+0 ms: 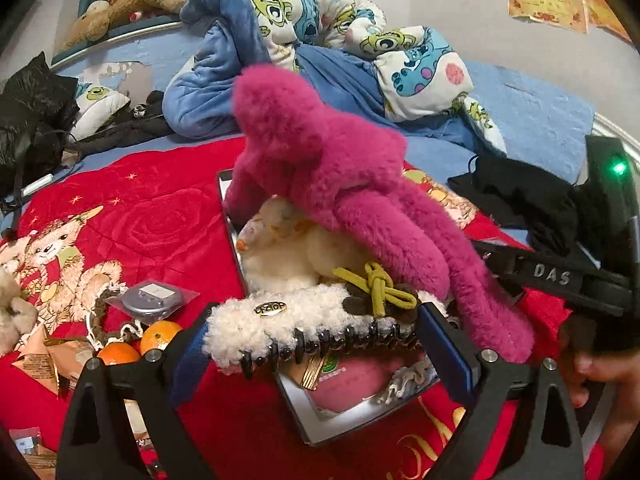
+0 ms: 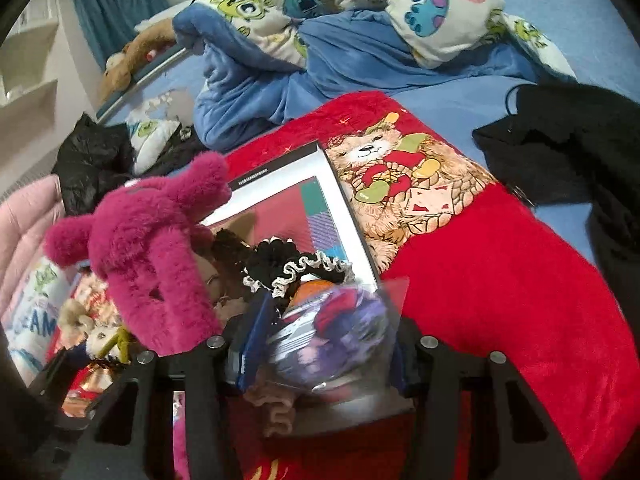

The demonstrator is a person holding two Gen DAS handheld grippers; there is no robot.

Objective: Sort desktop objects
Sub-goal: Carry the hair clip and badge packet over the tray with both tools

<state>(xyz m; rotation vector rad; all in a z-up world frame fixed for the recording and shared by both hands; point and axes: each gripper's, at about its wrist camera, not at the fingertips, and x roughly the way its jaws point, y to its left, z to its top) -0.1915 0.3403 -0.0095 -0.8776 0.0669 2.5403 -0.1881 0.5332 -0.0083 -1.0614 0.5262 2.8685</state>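
Blanket (image 2: 500,280), red, spread over bed, carries box (image 2: 280,184) at centre, already filled with plush toys and hair ties. Placing step judged underway. Left gripper (image 1: 320,328) pinched on fuzzy white hair clip (image 1: 280,320), held over box's near edge. Right gripper (image 2: 320,344) clamped on clear packet (image 2: 336,332) above box; release into box needed next.

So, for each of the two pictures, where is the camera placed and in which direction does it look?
Left wrist: sits behind the left tool, facing across the box toward the bed; its fingers flank a white fluffy hair clip; a bare hand shows on the right.
Right wrist: sits behind the right tool, facing the same box from another side; its fingers grip a clear bag.
Shared: the magenta plush toy, the box, the red blanket.
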